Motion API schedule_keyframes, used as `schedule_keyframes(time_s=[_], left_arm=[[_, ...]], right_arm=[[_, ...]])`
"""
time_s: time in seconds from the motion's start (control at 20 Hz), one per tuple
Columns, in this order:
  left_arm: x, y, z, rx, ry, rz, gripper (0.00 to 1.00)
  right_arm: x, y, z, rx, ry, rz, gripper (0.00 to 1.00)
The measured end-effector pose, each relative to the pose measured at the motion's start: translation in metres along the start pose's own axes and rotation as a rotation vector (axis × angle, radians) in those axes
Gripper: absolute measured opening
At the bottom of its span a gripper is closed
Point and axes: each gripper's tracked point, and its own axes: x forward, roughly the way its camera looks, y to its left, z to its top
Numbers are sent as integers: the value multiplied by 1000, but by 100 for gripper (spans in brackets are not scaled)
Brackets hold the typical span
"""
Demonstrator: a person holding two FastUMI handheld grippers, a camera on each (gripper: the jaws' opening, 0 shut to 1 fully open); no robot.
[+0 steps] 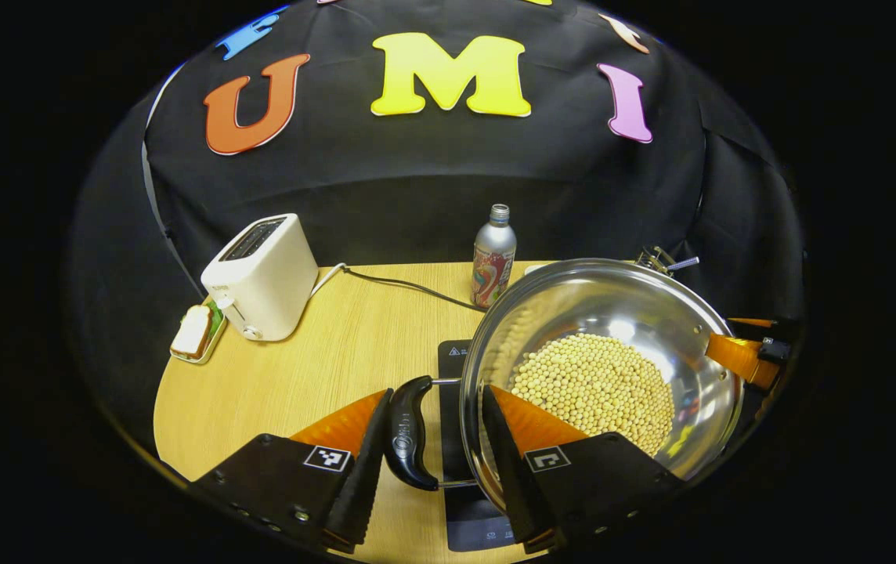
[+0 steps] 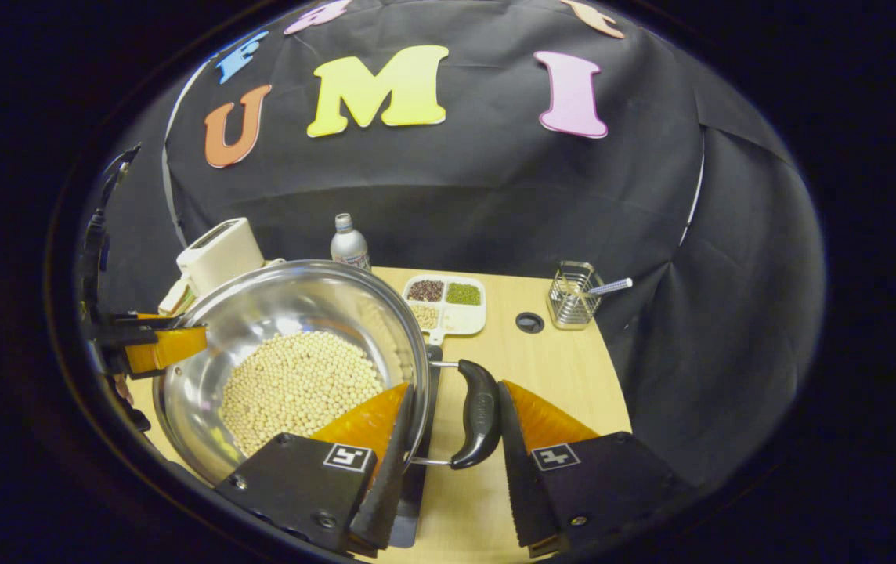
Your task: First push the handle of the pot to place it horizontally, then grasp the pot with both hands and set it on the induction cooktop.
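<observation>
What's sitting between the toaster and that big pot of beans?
In the left gripper view, between the toaster and the pot stands a metal drink bottle, with the toaster's cord trailing across the bare wooden table.

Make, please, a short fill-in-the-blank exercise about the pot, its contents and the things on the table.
1. The pot holds pale round ____.
2. In the left gripper view, the white toaster stands to the ____ of the bottle.
3. Each side handle of the pot lies ____ a gripper's two fingers.
4. Under the pot lies the black induction ____.

Missing words: beans; left; between; cooktop
</observation>
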Motion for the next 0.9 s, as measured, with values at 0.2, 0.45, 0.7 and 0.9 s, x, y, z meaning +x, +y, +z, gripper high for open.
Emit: schedule_keyframes(time_s=[0.2, 0.45, 0.7, 0.9], left_arm=[[26, 4, -13, -6, 35, 0, 66], [49, 10, -23, 6, 47, 22, 66], [63, 9, -19, 6, -6, 15, 65], [65, 8, -18, 40, -57, -4, 66]], right_arm=[[23, 5, -10, -2, 23, -9, 60], [47, 10, -20, 11, 28, -13, 61], [64, 5, -30, 51, 29, -18, 58], [65, 3, -33, 3, -31, -61, 68]])
